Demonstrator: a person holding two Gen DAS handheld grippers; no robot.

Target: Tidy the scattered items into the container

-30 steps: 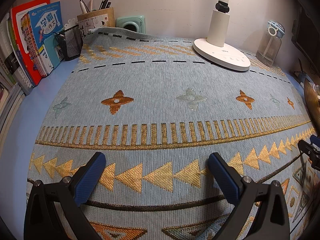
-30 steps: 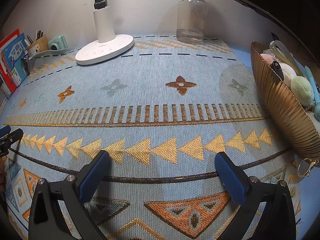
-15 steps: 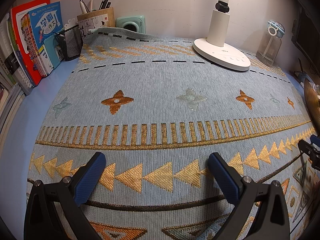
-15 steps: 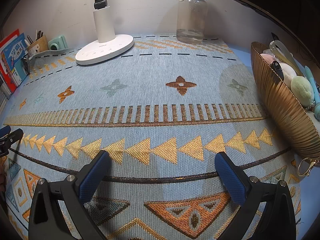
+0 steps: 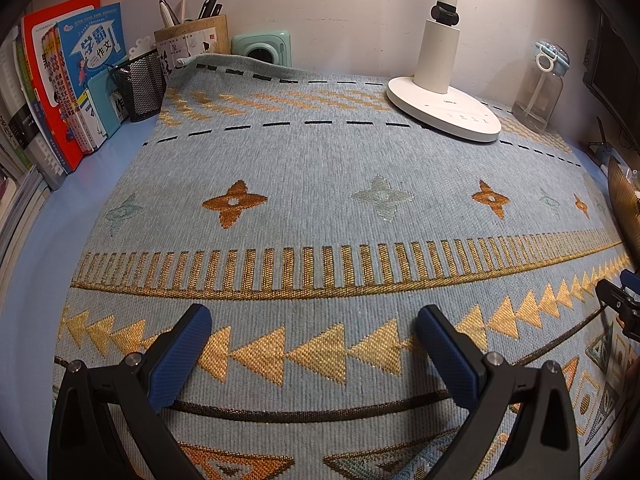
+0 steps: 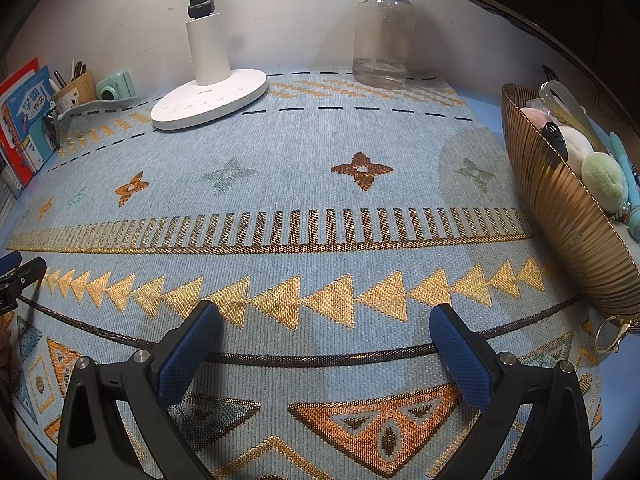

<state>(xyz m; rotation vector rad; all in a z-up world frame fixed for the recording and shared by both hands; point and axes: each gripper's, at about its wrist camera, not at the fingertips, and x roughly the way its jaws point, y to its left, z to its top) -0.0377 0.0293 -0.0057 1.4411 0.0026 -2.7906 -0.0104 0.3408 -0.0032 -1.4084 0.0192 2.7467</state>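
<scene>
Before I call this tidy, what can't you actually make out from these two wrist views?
- Gold ribbed bowl: right wrist view, frame edge cuts its far side; its own wall hides the lower contents.
- Key ring: what it is clipped to is hidden under the bowl.
- Same bowl in the left wrist view: only a sliver, contents unseen.
- Mat near edge: behind both open grippers.
</scene>
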